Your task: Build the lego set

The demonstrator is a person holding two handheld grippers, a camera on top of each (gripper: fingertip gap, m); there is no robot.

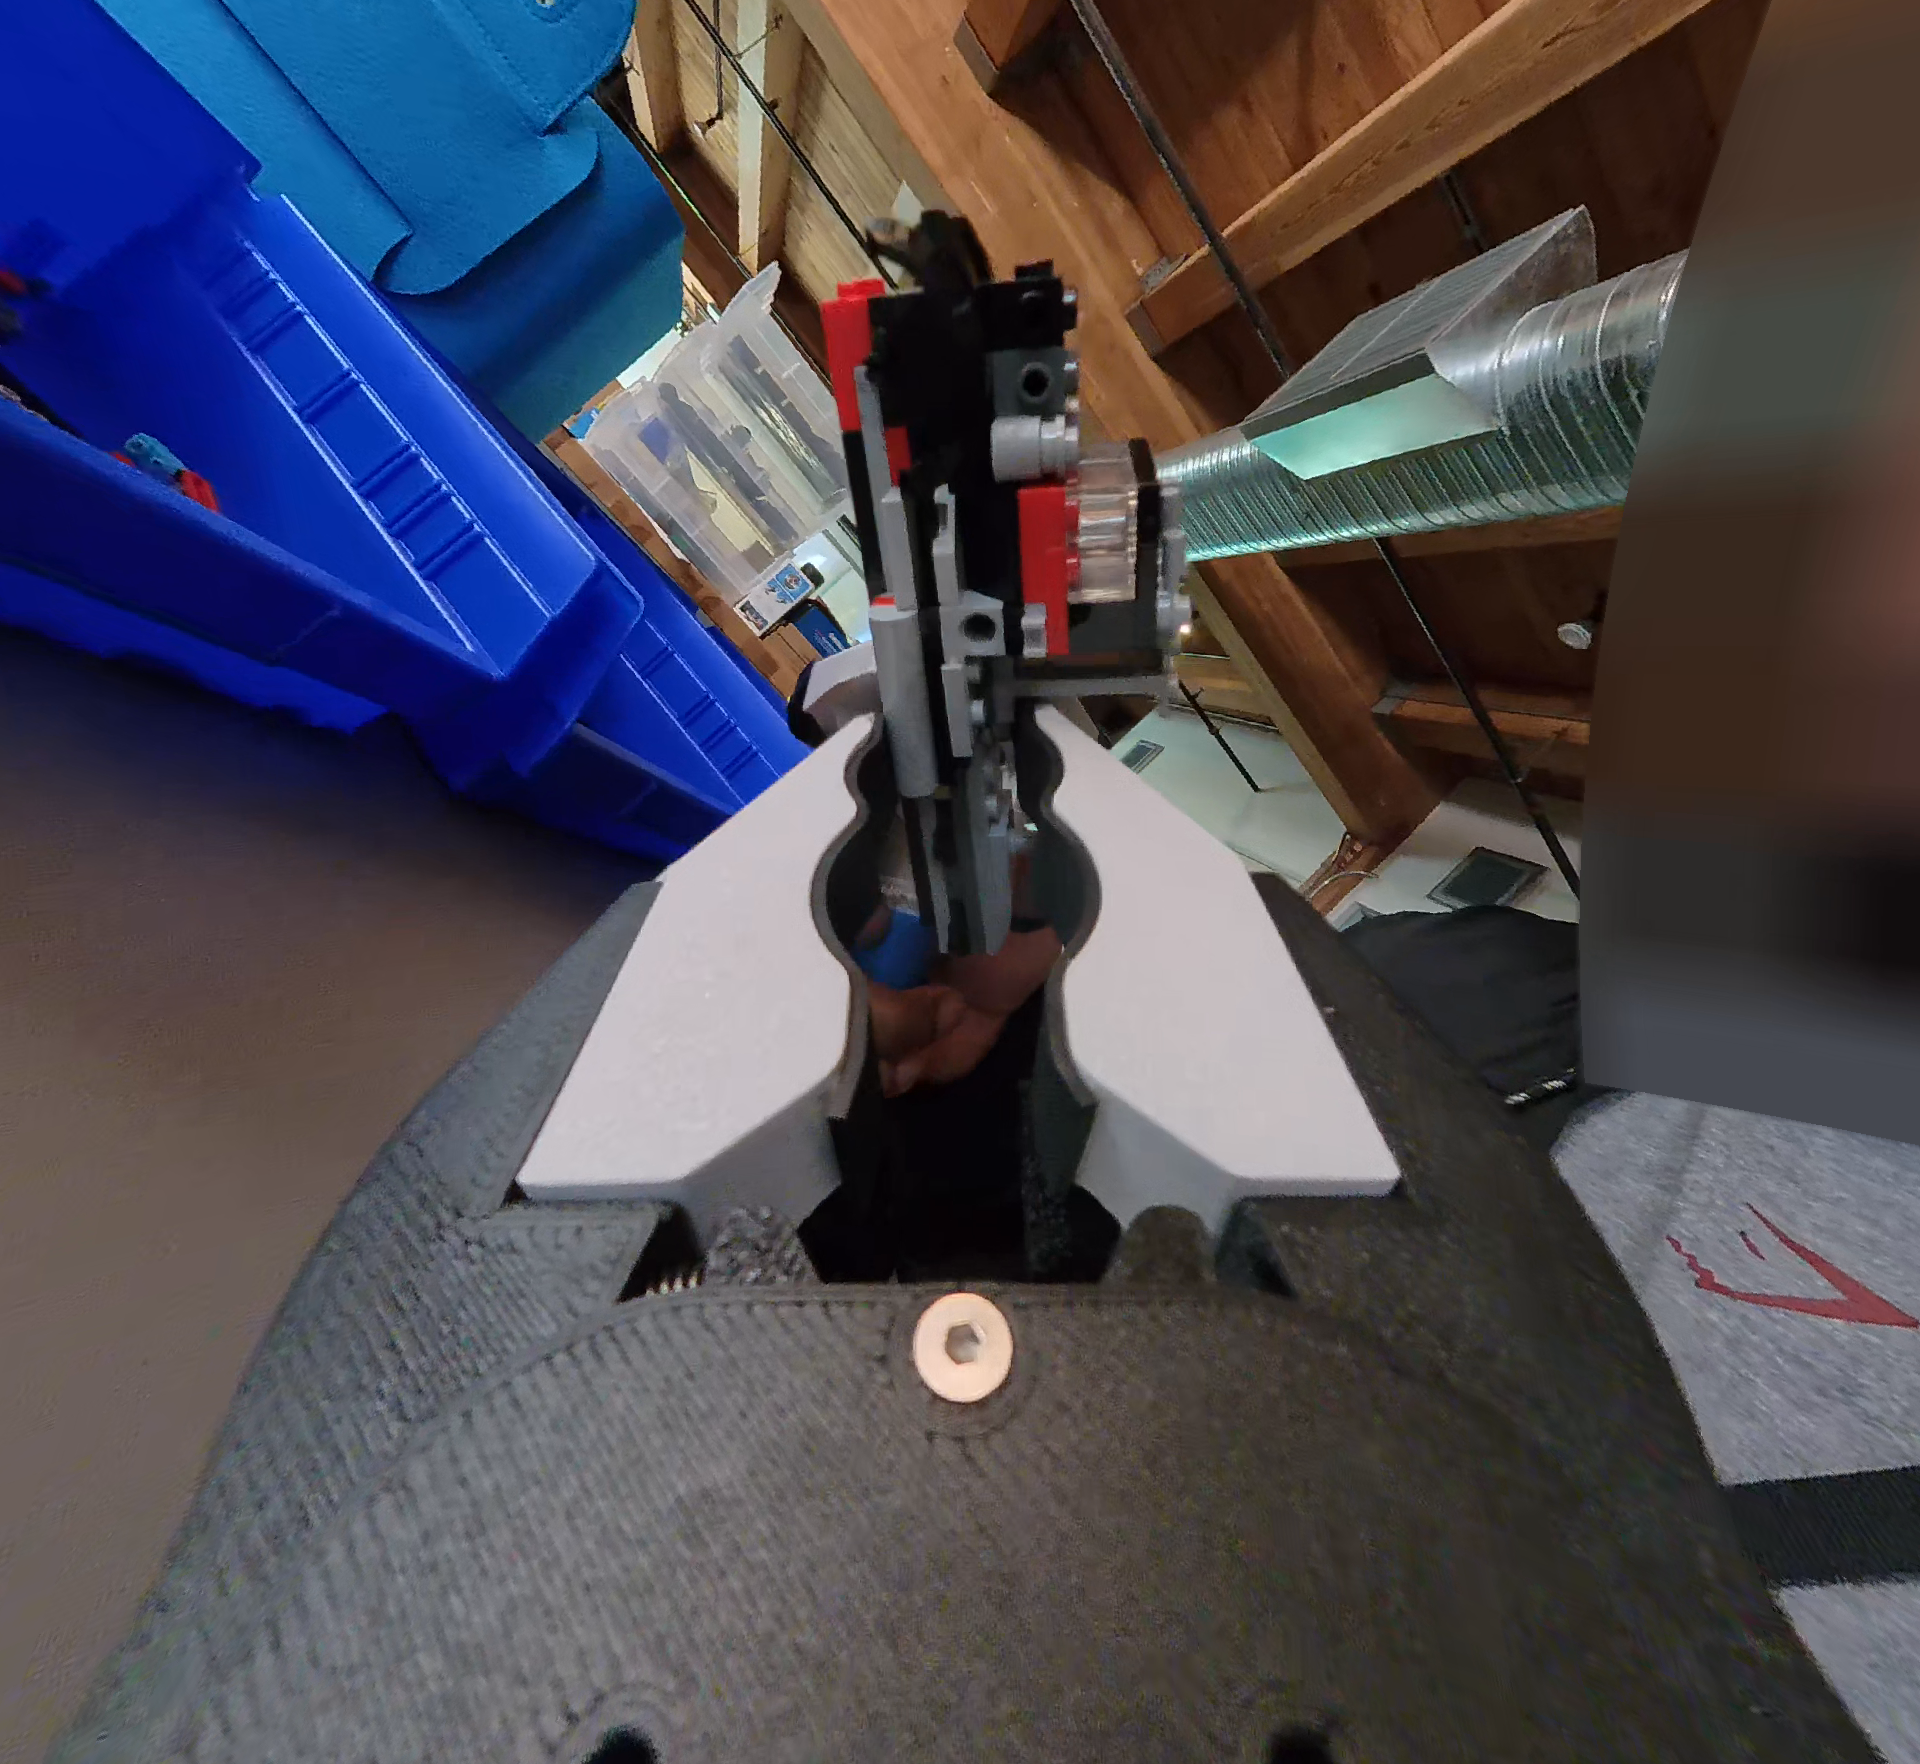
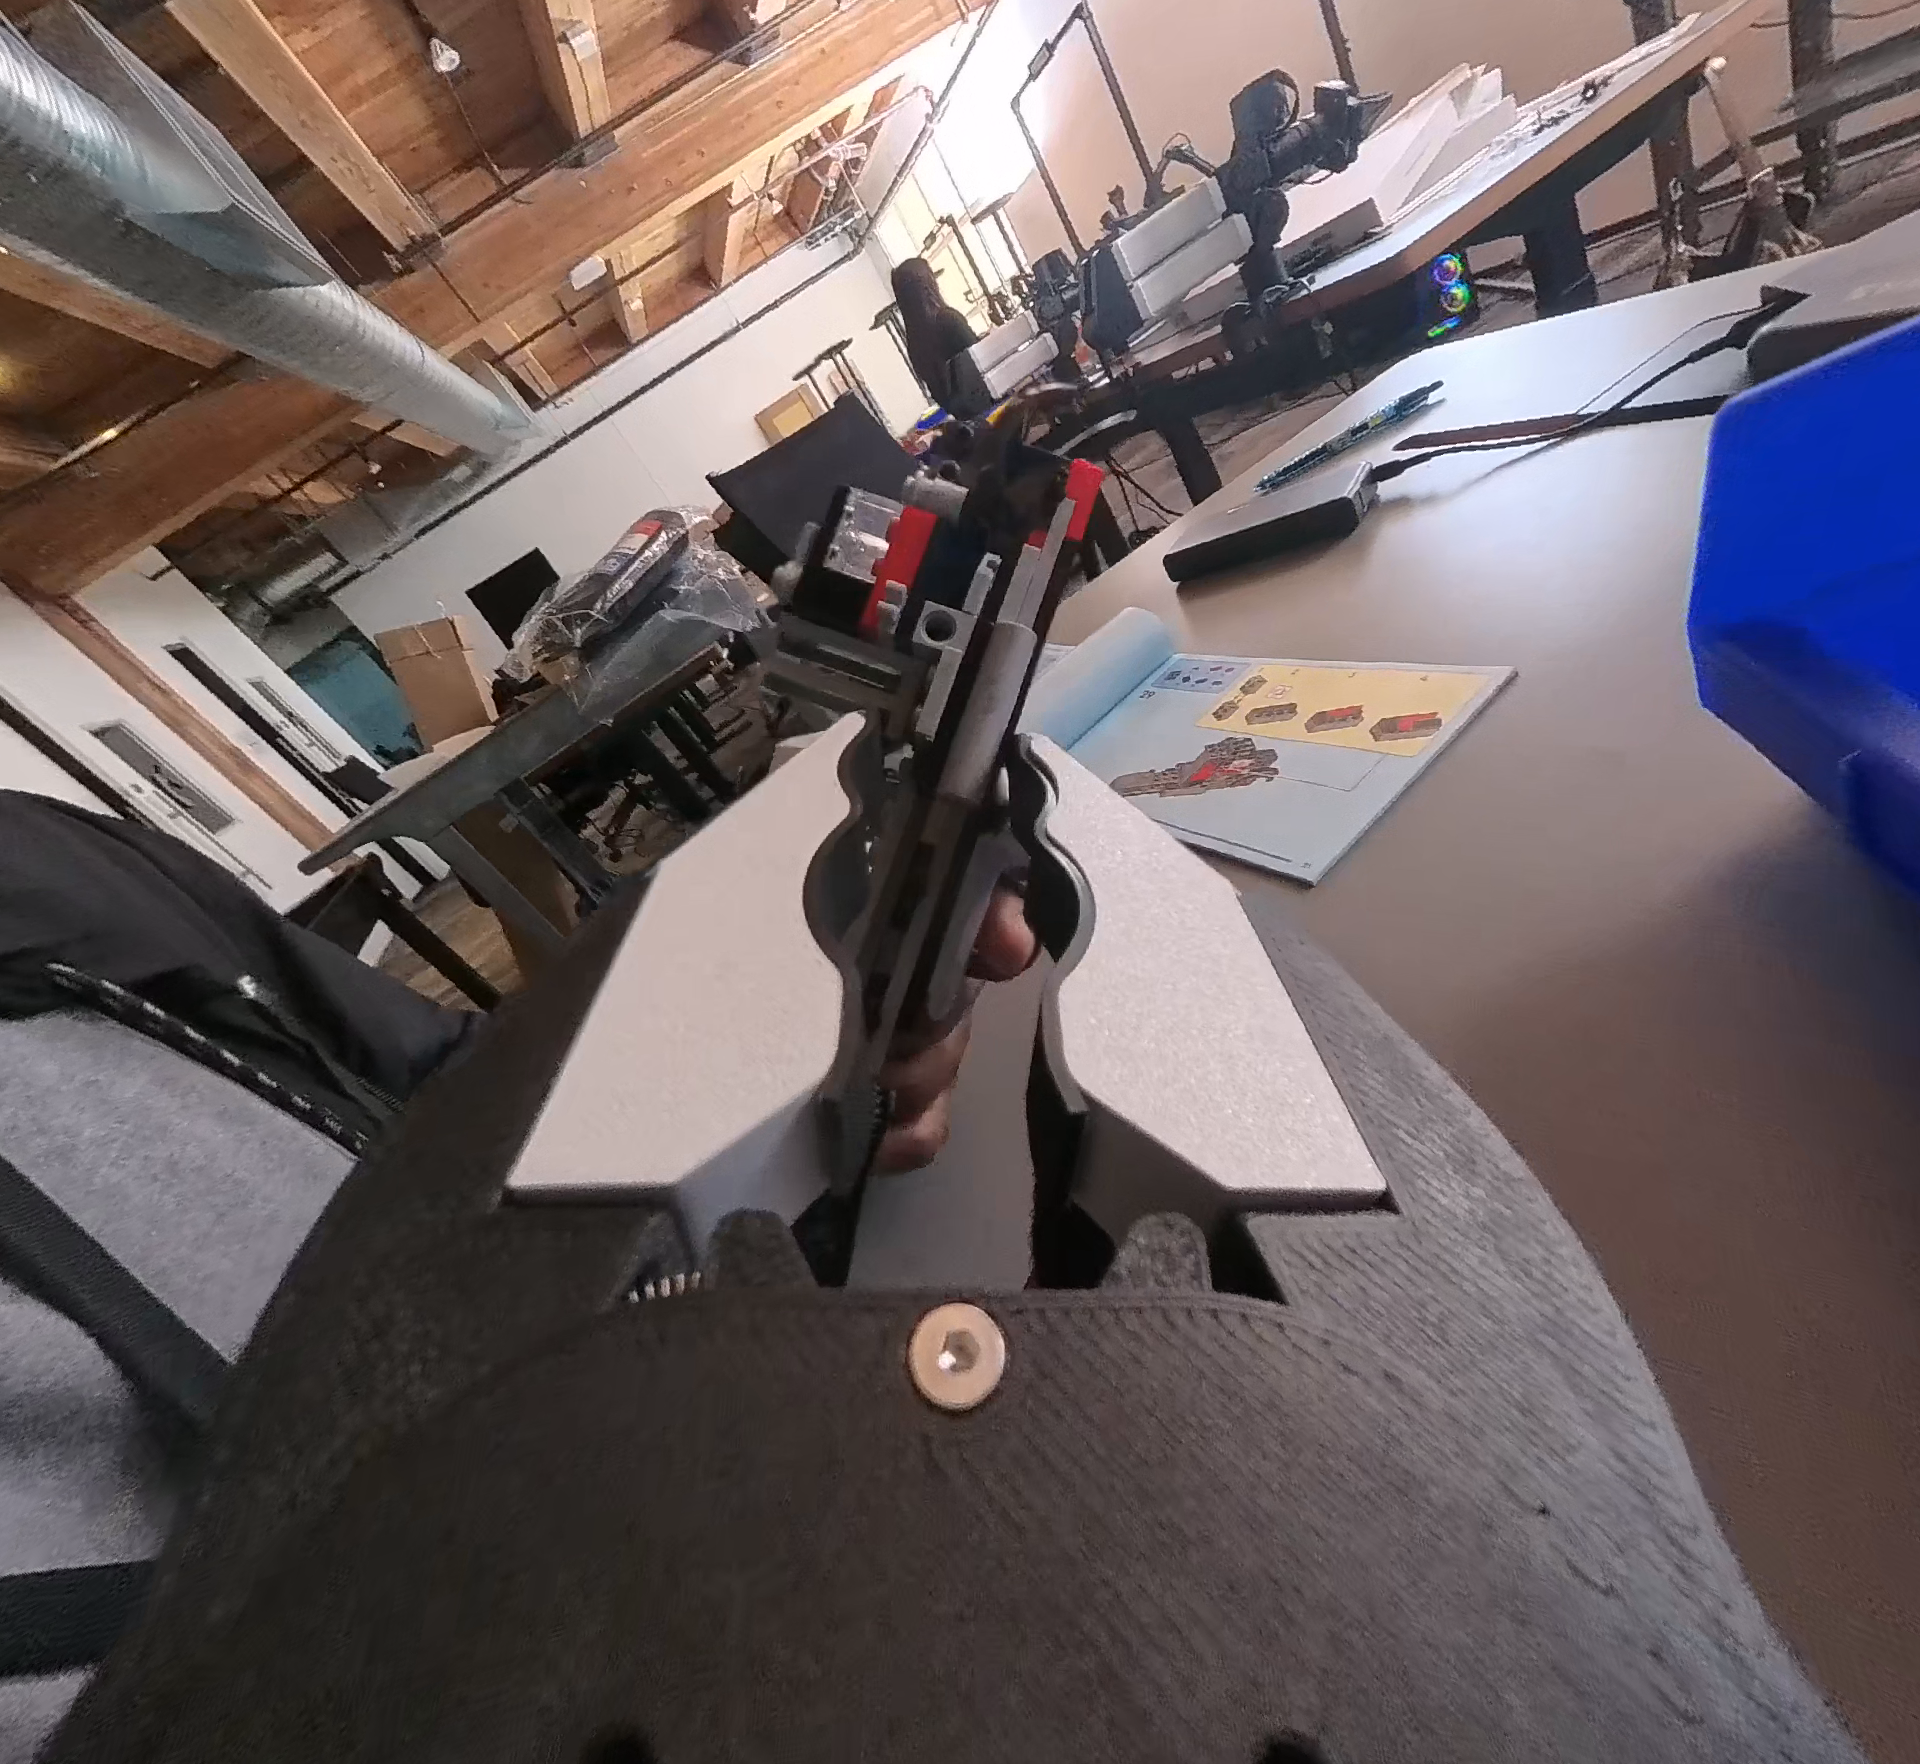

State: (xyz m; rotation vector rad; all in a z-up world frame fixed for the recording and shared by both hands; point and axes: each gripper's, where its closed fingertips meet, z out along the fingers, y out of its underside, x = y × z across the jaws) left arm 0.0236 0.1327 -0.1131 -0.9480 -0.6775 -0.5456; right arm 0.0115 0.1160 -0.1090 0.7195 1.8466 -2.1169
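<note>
Between both hand-held grippers, left (image 1: 954,758) and right (image 2: 948,769), the lego assembly (image 1: 971,509) stands clamped.

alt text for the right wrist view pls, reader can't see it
The right gripper, with pale grey fingers, is shut on a partly built lego model of black, grey and red bricks, held up above a dark tabletop. An open lego instruction booklet lies on the table behind it, and a blue plastic bin sits at the right edge.
</note>
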